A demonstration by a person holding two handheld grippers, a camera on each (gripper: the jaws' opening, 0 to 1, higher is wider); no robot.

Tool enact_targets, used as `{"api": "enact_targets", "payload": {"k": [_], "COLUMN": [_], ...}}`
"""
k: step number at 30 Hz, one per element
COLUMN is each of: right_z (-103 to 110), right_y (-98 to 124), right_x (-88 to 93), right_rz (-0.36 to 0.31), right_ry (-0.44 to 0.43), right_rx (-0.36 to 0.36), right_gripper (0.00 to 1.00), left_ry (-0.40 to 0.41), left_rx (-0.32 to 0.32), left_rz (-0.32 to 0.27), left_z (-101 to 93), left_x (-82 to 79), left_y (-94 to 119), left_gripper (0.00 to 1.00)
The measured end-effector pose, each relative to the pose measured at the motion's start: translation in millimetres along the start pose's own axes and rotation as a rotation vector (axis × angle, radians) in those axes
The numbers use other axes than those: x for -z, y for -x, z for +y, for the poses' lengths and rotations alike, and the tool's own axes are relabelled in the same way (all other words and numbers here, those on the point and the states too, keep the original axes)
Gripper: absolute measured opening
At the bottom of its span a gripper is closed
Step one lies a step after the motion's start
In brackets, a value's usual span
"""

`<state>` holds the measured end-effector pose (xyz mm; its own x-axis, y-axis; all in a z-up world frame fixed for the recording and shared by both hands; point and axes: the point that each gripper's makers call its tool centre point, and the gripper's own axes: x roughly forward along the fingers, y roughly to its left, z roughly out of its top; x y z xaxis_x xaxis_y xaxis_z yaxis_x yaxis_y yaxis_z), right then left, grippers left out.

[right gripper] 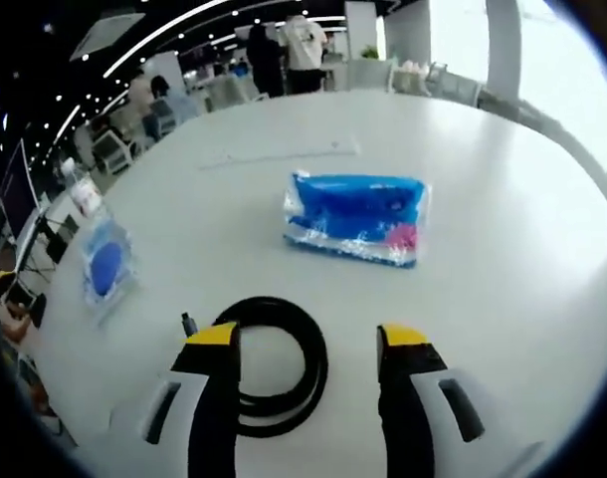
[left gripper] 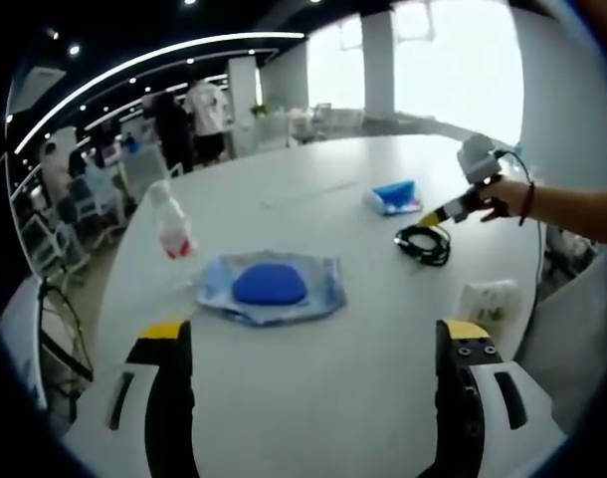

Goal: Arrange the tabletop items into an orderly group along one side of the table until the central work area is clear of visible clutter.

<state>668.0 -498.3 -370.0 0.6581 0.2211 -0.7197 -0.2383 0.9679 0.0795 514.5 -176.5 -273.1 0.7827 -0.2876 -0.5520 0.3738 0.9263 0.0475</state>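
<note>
My right gripper hangs over the coiled black cable with jaws spread, one jaw inside the loop, nothing pinched yet; the blue wipes pack lies just beyond, toward the table's middle. My left gripper, also spread and empty, faces the blue pouch near my edge, a small bottle beside it; I judge the cable pickup is in hand, and next I must lower, close, and carry it to one side.

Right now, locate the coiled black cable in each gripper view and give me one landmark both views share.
Left gripper view: the coiled black cable lies right of centre on the white table, just below the right gripper.
Right gripper view: the cable sits at bottom centre, between that gripper's two jaws.
Shared landmark: the blue plastic packet, lying just beyond the cable.
</note>
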Motion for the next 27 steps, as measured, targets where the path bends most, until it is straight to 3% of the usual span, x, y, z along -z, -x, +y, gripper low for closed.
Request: {"api": "enact_targets", "payload": {"k": [9, 11, 15, 21, 27], "right_z": [25.1, 35.4, 52.6, 76.9, 103.0], "right_y": [12.8, 19.0, 31.7, 39.3, 40.3], "right_x": [-9.9, -21.5, -35.1, -41.3, -38.3], "right_rz": [-0.046, -0.108, -0.169, -0.189, -0.180], "right_ry": [0.010, -0.006, 0.020, 0.008, 0.017], "right_rx": [-0.061, -0.084, -0.118, -0.177, -0.229], "right_gripper": [0.78, 0.81, 0.88, 0.98, 0.99], "left_ry": [0.031, 0.031, 0.042, 0.046, 0.049], "left_rx": [0.004, 0.003, 0.007, 0.020, 0.010], "left_rz": [-0.015, -0.013, -0.016, -0.012, -0.017], "left_z": [1.8, 2.3, 3.9, 6.3, 16.4], "left_x": [-2.8, -2.4, -3.2, -3.3, -6.0], "left_y": [1.0, 1.0, 0.8, -1.4, -0.8], "left_gripper": [0.99, 0.99, 0.99, 0.99, 0.99]}}
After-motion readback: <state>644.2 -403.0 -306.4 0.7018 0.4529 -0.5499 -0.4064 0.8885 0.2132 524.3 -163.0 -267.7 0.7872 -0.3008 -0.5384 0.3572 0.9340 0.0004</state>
